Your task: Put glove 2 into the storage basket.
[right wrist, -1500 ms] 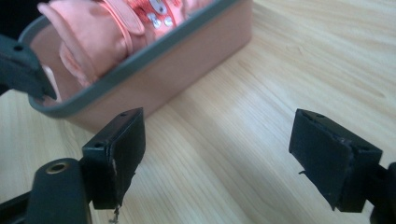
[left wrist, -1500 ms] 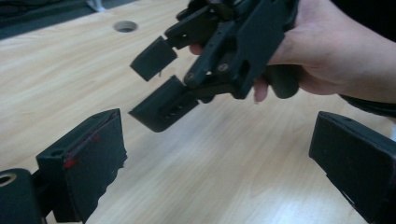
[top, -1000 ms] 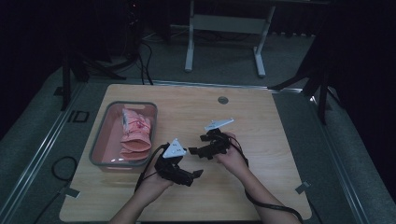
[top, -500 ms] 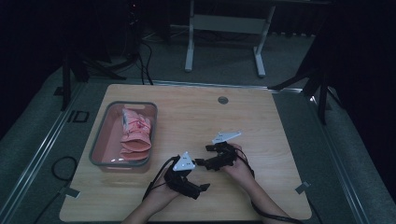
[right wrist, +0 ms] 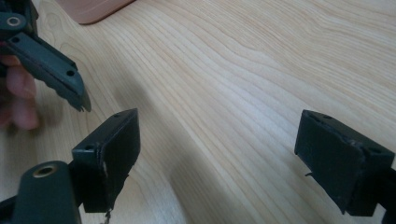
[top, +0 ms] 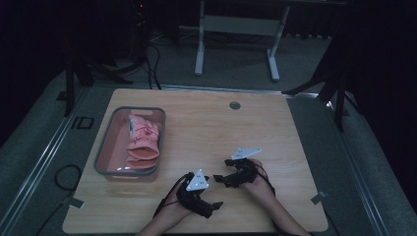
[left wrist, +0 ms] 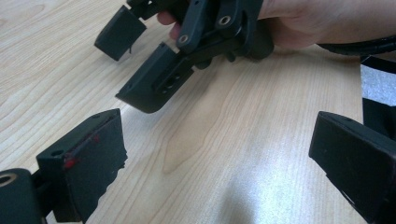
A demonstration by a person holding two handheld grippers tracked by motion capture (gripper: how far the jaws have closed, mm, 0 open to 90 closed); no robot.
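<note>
Right now both grippers sit low over the near edge of the wooden table (top: pixel 206 128), close to the person, and neither has hold of anything. The left gripper (top: pixel 210 207) is seen in the high view by the front edge, and its own view shows its two black fingers (left wrist: pixel 84 163) spread wide with bare wood between them. The right gripper (top: pixel 221 178) lies just to its right and a little farther in; its fingers (right wrist: pixel 109 154) also stand wide apart over bare table and have just been opening further, with nothing between them. Each gripper view catches the tip of the other gripper, so the two are near each other but apart. The thing this work seems to concern, a pink cloth (top: pixel 142 140) that looks like folded fabric, lies inside the grey bin (top: pixel 105 147) at the left side of the table, well apart from both grippers. Judging by that layout, the step in hand looks like either a rest after dropping the cloth into the bin or a ready pose ahead of fetching it; the pictures do not settle which. If the cloth is to be handled next, the nearer left gripper would need to travel left and away from the person, come over the bin's rim, and descend with fingers wide onto a fold thick enough to pinch.
</note>
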